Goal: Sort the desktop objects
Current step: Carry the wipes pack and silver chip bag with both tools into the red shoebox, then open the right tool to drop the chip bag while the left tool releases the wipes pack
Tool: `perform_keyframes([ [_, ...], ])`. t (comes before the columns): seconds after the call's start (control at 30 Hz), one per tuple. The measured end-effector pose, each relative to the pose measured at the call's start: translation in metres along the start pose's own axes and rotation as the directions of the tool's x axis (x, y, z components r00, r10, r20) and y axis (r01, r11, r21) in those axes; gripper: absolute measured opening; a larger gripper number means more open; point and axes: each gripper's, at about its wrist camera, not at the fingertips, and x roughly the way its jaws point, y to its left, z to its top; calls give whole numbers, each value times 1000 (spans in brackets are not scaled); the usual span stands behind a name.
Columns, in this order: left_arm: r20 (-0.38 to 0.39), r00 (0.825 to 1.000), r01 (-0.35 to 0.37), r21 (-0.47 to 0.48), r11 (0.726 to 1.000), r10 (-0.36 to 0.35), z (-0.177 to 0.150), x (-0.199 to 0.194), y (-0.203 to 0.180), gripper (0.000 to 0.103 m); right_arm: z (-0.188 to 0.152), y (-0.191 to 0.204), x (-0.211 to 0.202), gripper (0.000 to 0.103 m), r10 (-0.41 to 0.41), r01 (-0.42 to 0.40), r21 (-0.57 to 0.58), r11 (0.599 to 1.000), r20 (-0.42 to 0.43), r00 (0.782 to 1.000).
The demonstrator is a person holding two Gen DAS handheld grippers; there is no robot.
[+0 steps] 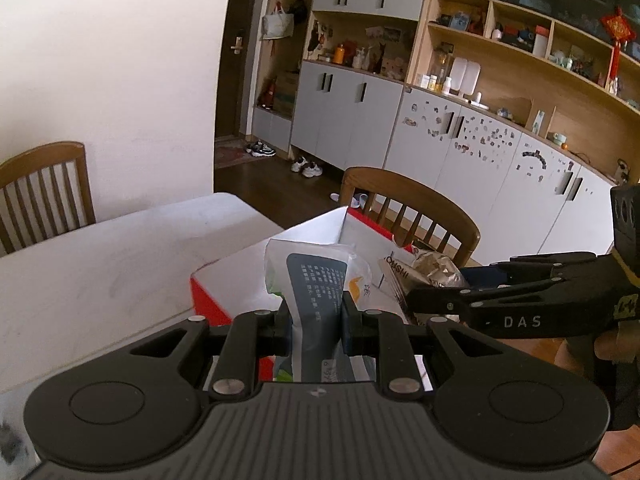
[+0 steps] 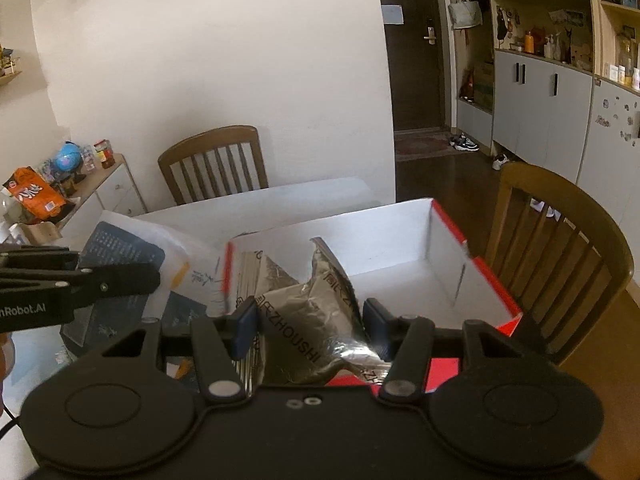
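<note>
Left wrist view: left gripper (image 1: pixel 314 322) pinches white packet (image 1: pixel 316 280) above box (image 1: pixel 308 236) rim. Right gripper (image 2: pixel 310 326) clamps foil bag (image 2: pixel 316 320) over box's open interior; table (image 1: pixel 100 264) beyond.

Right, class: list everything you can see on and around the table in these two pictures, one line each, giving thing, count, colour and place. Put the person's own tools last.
Box: one, red outside and white inside, open, on the table.
Table: one, white, under the box.
White packet: one, white with a dark blue panel, gripped in the left tool.
Silver packet: one, silver foil, gripped in the right tool, over the box.
Chairs: two, brown wood, at the table's far side and beside the box.
Orange bag: one, orange, on a side cabinet at far left.
Cupboards: grey doors, along the far wall.
Left tool: one, black.
Right tool: one, black.
</note>
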Motion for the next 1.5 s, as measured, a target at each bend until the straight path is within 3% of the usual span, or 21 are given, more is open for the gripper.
perform_keyframes([
  [0.53, -127, 991, -22, 64, 998, 30, 21, 101, -9, 20, 21, -45, 55, 56, -38, 36, -59, 998, -39, 999],
  [0.8, -211, 977, -23, 84, 996, 40, 17, 144, -4, 20, 17, -62, 97, 56, -38, 34, -33, 999, -149, 988],
  [1.23, -332, 939, -30, 171, 985, 87, 9, 197, -9, 20, 2, -64, 142, 56, -77, 52, -106, 993, -251, 965],
  [1.5, -434, 897, -6, 192, 981, 90, 2, 222, -9, 20, -6, -69, 158, 56, -78, 44, -109, 993, -332, 940],
])
